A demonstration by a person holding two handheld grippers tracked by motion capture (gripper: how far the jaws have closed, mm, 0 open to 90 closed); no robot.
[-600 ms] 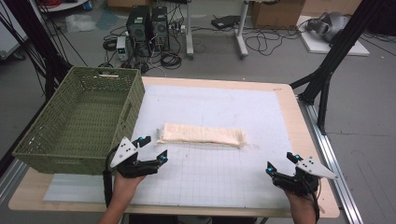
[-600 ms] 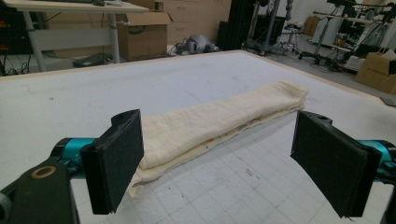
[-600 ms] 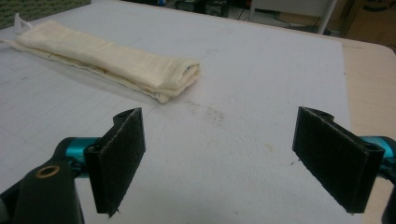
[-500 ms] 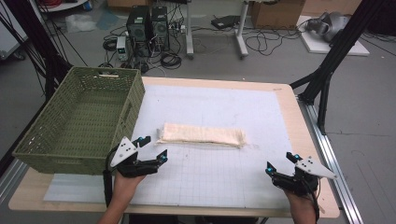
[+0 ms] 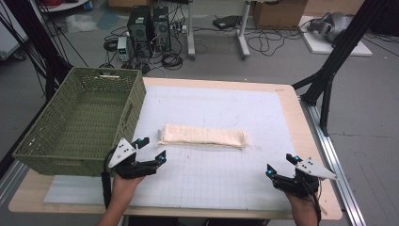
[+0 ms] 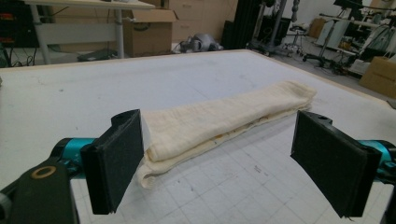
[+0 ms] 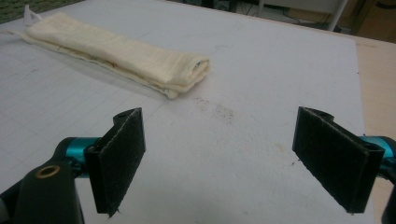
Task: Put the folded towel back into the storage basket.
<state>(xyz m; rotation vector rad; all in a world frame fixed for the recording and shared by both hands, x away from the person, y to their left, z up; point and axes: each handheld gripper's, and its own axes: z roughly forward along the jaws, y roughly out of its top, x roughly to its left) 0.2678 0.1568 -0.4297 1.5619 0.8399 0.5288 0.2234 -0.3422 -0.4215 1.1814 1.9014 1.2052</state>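
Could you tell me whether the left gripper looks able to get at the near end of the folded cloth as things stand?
Probably yes: the left gripper is open, its fingers apart from the folded cloth, with only bare mat between them.

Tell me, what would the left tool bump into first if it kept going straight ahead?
Probably the folded cream cloth. The left tool points at the cloth's near end with its jaws wide open and nothing between them. The bare mat lies in between.
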